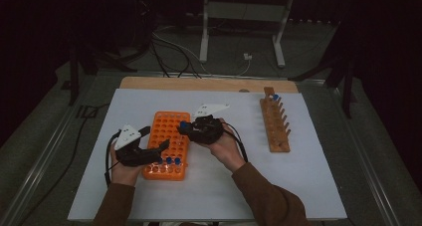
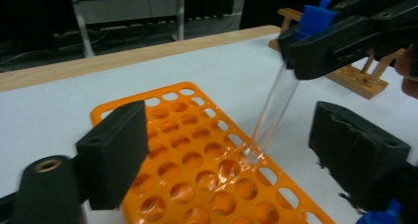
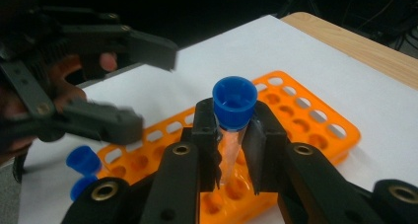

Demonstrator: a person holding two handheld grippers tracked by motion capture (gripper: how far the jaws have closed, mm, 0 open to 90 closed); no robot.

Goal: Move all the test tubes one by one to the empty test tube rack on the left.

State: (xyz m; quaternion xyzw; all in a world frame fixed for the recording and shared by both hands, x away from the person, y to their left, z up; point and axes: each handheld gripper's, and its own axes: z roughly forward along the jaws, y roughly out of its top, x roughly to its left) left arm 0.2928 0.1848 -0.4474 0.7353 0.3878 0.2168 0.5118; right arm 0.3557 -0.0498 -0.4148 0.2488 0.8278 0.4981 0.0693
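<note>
My right gripper (image 1: 185,127) (image 3: 234,140) is shut on a clear tube with a blue cap (image 3: 234,101) (image 2: 276,105), just below the cap. The tube hangs tilted over the orange rack (image 1: 169,124) (image 2: 197,155) (image 3: 305,120), its tip at one of the holes. My left gripper (image 1: 154,138) (image 2: 231,150) stands open over the rack's near end, its pads apart with nothing pressed between them; the right gripper view shows the left gripper (image 3: 148,88) across the rack. Two blue-capped tubes (image 1: 173,161) (image 3: 81,172) stand in the rack's near end.
A wooden rack (image 1: 274,121) (image 2: 360,81) lies to the right on the white table top (image 1: 234,186), with one blue-capped tube (image 1: 275,97) at its far end. A wooden strip (image 1: 209,84) edges the table's far side. Beyond it are cables and a metal stand on the floor.
</note>
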